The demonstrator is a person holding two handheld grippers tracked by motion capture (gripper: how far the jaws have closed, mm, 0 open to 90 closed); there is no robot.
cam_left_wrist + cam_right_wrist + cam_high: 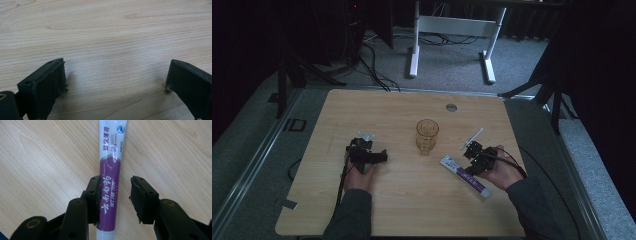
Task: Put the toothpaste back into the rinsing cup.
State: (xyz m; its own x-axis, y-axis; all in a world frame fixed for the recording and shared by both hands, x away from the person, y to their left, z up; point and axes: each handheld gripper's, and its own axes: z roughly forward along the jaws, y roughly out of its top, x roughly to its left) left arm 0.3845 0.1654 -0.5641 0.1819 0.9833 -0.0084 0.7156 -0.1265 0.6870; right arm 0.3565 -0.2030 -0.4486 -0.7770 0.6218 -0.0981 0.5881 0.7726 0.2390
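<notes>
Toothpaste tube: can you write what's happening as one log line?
right gripper: open, astride toothpaste tube | left gripper: open, empty

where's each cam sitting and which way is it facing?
High view: above the person's side, looking forward and down on the table; forearms, hands, left gripper and right gripper show.
Left gripper view: on the left gripper, looking at bare tabletop; own open jaws.
Right gripper view: on the right gripper, looking down on the toothpaste tube; own jaws.
Shared: the tube, high and right gripper views.
</notes>
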